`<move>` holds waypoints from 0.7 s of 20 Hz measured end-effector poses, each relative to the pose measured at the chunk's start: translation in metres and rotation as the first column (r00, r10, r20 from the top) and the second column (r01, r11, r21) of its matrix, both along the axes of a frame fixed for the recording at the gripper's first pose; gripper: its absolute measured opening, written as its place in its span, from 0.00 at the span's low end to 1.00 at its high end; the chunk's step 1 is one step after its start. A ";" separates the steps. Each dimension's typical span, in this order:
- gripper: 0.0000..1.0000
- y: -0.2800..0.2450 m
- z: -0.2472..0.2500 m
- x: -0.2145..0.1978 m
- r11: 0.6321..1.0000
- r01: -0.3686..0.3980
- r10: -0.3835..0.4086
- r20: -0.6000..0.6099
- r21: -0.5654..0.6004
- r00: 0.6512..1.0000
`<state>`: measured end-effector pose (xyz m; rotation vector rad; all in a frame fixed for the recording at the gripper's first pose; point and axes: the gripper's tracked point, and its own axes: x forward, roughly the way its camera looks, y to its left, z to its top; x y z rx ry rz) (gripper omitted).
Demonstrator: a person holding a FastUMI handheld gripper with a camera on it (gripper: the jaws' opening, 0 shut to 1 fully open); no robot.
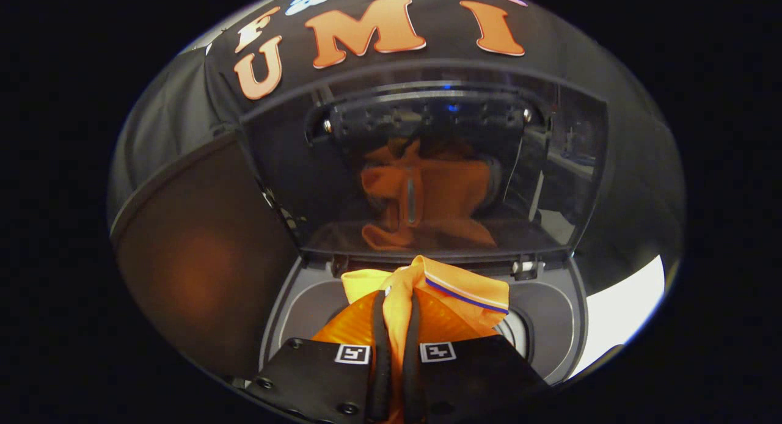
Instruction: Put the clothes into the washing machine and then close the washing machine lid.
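Observation:
An orange garment point(455, 289) with a white and blue striped collar edge hangs pinched between my fingers. My gripper point(397, 335) is shut on it, a fold of the cloth squeezed in the narrow gap. The garment hangs over the top opening of the washing machine point(550, 326), whose grey rim curves around both sides of the fingers. Beyond the fingers the machine's dark glass lid point(305, 186) stands raised and upright, with the orange cloth mirrored in it. The drum below is mostly hidden by the garment and the fingers.
A dark panel point(201, 259) stands to the left of the machine, close to its rim. A bright white patch of floor or surface point(623, 314) lies to the right of the machine. The lid's hinges point(522, 267) sit just behind the garment.

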<state>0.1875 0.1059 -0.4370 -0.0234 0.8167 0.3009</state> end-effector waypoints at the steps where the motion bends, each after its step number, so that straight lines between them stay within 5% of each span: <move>1: 0.16 -0.001 -0.015 -0.002 1.000 0.004 -0.004 -0.035 -0.003 0.999; 8: 0.16 -0.012 -0.090 -0.014 0.994 0.073 -0.092 -0.268 -0.077 0.959; 14: 0.17 -0.018 -0.116 -0.015 0.987 0.046 -0.099 -0.367 -0.152 0.925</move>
